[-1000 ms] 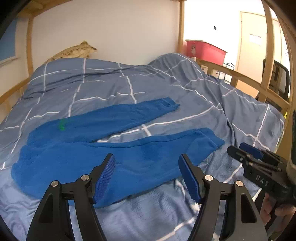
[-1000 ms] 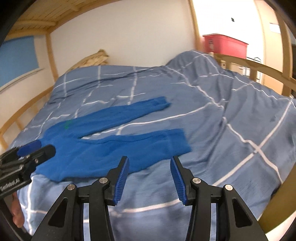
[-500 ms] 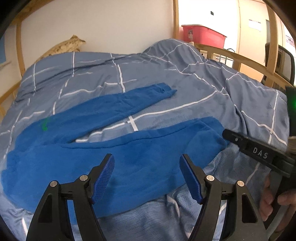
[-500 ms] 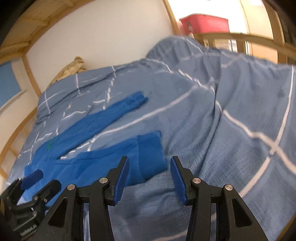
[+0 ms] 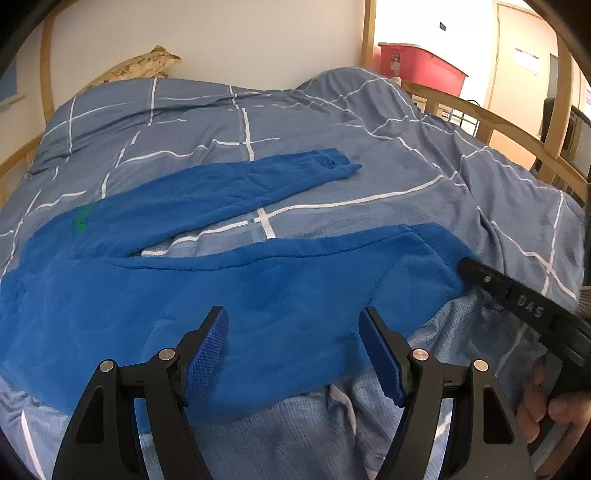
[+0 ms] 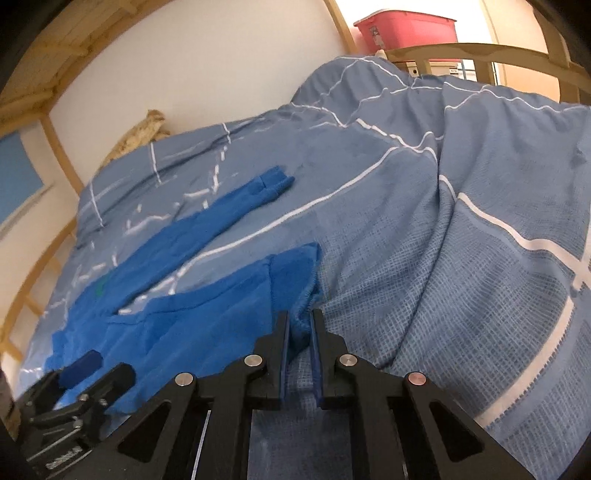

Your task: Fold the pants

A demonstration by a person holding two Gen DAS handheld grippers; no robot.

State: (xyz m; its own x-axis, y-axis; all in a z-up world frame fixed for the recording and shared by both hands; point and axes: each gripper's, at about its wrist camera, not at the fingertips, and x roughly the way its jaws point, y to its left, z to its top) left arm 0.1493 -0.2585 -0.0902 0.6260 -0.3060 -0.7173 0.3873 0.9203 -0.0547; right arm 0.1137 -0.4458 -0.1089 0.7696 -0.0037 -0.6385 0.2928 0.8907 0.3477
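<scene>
Pants (image 5: pixel 229 291) lay spread flat on the duvet (image 5: pixel 332 122) in my left wrist view, bright blue fleece on blue-grey cloth crossed with white lines. Their two legs ran to the right and splayed apart, with a wedge of duvet showing between them. The far leg ended in a cuff near the middle of the bed; the near leg lay just under my left gripper (image 5: pixel 293 347). That gripper hung over the near leg with its blue pads standing well apart, and I could not tell whether they touched the fleece. At the right edge my right gripper (image 5: pixel 469 269) reached in to the near leg's cuff, with fingers of my right hand (image 5: pixel 546 402) wrapped around its handle below. A tan pillow (image 5: pixel 144 66) sat at the head of the bed against the white wall, and a red bin (image 5: pixel 417 68) stood beyond the wooden rail (image 5: pixel 476 114).

From my right wrist view, the right gripper (image 6: pixel 300 323) had just been closing, and its pads were pinched together on the corner of the near cuff, a fold of blue fleece bunched up between them. The rest of the pants (image 6: pixel 177 295) stretched away to the left across the duvet (image 6: pixel 461 229), the far leg angling up toward the middle of the bed. My left gripper (image 6: pixel 81 376) showed at the lower left over the near leg, its pads parted. The pillow (image 6: pixel 144 131) leaned against the wall at the far end, and the red bin (image 6: pixel 406 29) rose behind the curved rail (image 6: pixel 480 50).
</scene>
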